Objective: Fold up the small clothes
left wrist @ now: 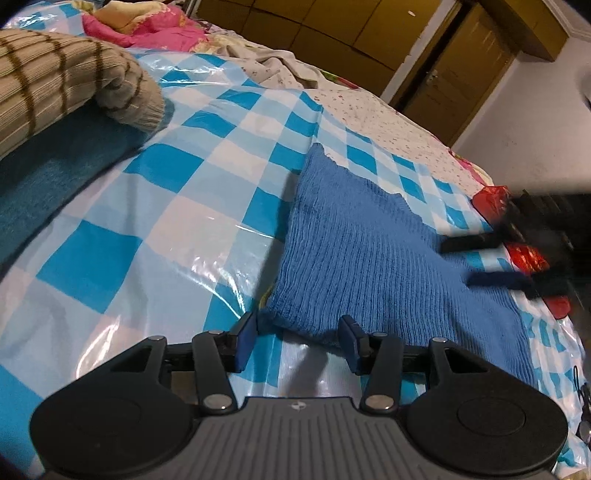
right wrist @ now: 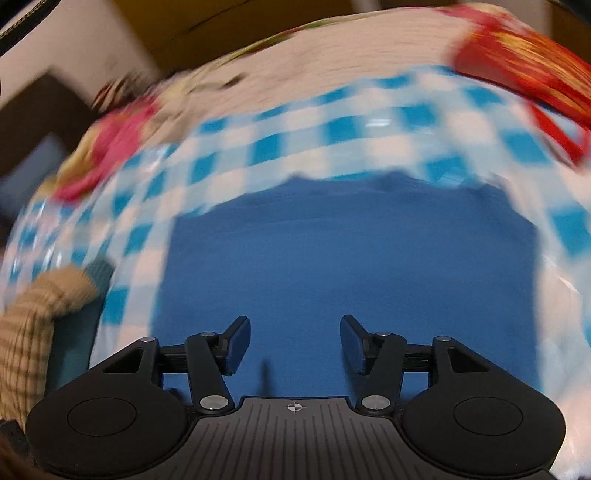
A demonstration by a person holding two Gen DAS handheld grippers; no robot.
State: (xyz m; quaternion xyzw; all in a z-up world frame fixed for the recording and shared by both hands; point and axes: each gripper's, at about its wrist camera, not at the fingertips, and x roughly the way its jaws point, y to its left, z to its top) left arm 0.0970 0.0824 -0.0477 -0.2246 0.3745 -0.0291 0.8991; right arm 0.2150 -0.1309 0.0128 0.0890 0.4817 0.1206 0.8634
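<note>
A blue knit garment (left wrist: 365,258) lies flat on the blue-and-white checked plastic sheet (left wrist: 155,206). My left gripper (left wrist: 299,332) is open and empty, its fingertips at the garment's near corner. The right gripper (left wrist: 491,258) shows blurred at the right in the left wrist view, over the garment's far side. In the right wrist view, which is motion-blurred, my right gripper (right wrist: 295,336) is open and empty above the blue garment (right wrist: 332,258).
A beige striped folded sweater (left wrist: 55,81) rests on a teal garment (left wrist: 55,173) at the left. Pink and cream clothes (left wrist: 140,26) lie at the back. Red packets (left wrist: 524,254) sit at the right edge. Brown wardrobe doors (left wrist: 454,74) stand behind the bed.
</note>
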